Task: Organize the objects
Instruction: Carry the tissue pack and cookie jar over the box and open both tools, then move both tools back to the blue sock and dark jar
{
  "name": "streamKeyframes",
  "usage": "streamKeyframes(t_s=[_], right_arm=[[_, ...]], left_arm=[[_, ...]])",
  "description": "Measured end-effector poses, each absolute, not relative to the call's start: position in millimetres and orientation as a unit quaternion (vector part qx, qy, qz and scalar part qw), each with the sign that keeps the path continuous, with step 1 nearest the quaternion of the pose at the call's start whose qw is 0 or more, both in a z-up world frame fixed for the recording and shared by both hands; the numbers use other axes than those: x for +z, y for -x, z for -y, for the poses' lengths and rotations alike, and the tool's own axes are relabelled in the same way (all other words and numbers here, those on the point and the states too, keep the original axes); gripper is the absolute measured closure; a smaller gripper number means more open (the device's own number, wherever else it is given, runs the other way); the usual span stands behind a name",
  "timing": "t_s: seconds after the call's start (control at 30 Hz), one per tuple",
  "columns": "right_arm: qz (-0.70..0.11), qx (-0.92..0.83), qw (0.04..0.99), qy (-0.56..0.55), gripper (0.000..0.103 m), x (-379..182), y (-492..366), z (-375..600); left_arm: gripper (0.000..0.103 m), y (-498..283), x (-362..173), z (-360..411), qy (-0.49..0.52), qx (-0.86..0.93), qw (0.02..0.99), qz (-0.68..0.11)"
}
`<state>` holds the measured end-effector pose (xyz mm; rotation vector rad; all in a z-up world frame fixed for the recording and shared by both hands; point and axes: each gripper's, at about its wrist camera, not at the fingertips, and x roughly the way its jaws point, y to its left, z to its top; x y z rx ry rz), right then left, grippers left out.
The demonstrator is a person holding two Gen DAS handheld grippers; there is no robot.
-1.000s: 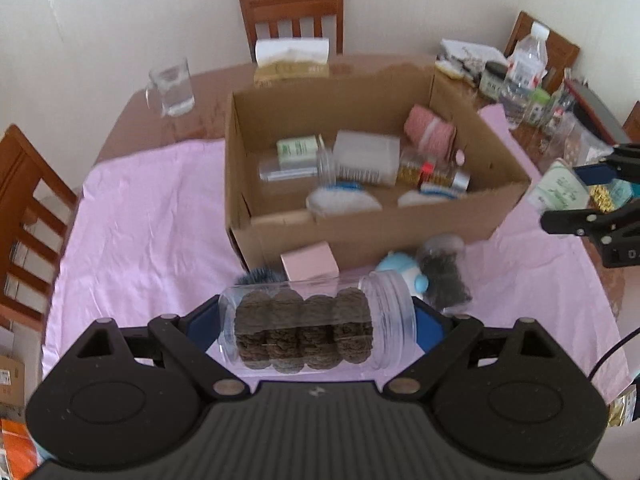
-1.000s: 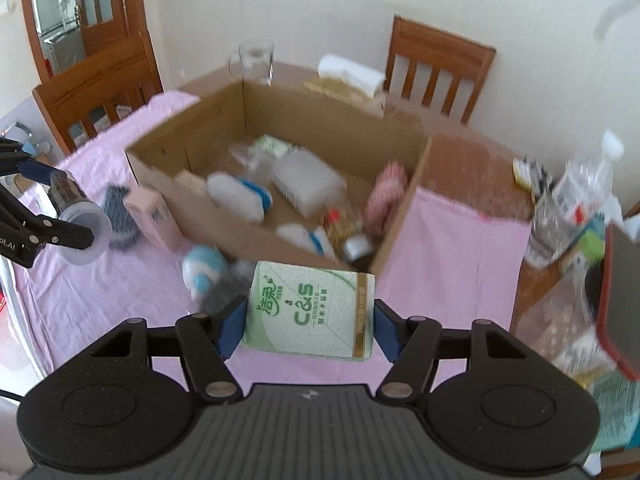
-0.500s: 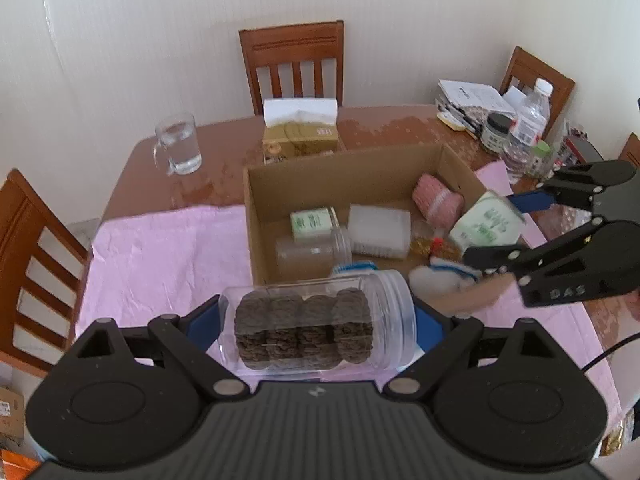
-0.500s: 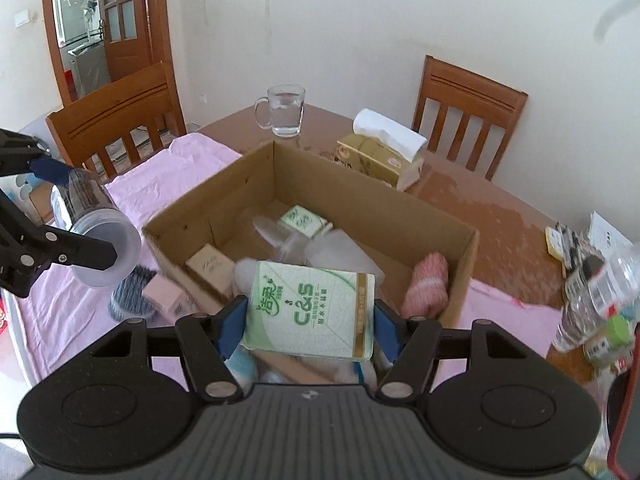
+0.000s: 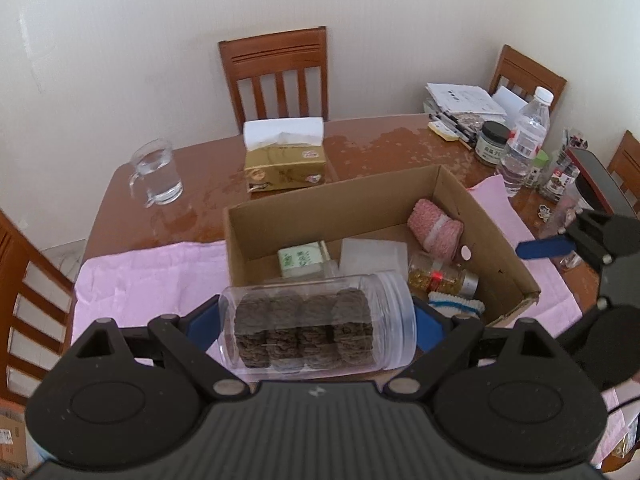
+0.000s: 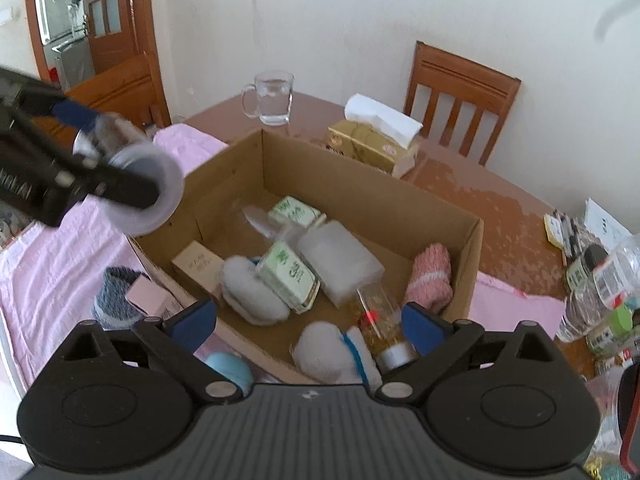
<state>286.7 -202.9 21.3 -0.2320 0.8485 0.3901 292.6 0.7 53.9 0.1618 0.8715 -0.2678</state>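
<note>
A clear plastic jar (image 5: 316, 322) of dark round cakes lies sideways in my left gripper (image 5: 316, 326), whose blue pads are shut on its ends, above the near wall of the cardboard box (image 5: 280, 216). In the right wrist view that jar (image 6: 136, 172) hangs over the box's left corner. My right gripper (image 6: 308, 326) hovers over the box (image 6: 372, 196) with its jaws opening and nothing between them. The green-and-white tissue pack (image 6: 290, 276) now lies in the box on a white sock, slightly blurred. The box also holds a pink knit roll (image 6: 430, 276) and a gold-filled bottle (image 6: 380, 320).
A pink cloth (image 5: 152, 276) covers the table's near part. Outside the box's near wall lie a pink carton (image 6: 150, 300), a dark sock (image 6: 112, 296) and a blue round thing (image 6: 230, 368). A tissue box (image 5: 284, 160), glass mug (image 5: 156, 176) and bottles (image 5: 524, 140) stand behind; wooden chairs surround.
My right gripper's jaws have spread and the tissue pack has dropped from them into the box. My left gripper has carried the jar up and closer over the box.
</note>
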Motion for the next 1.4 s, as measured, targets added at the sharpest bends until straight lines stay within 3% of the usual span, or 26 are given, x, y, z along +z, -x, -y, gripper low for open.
streamKeyframes(t_s=[0.7, 0.83, 1.4], right_arm=[[-0.425, 0.106, 0.898, 0.049, 0.000, 9, -273, 240], [-0.428, 0.097, 0.897, 0.048, 0.000, 7, -273, 243], [-0.436, 0.085, 0.895, 0.042, 0.000, 0, -263, 249]], left_arm=[[0.010, -399, 28, 105, -0.136, -0.219, 0.862, -0.437], [0.005, -410, 23, 116, -0.138, -0.215, 0.863, -0.437], [0.004, -372, 38, 85, -0.121, -0.174, 0.878, -0.428]])
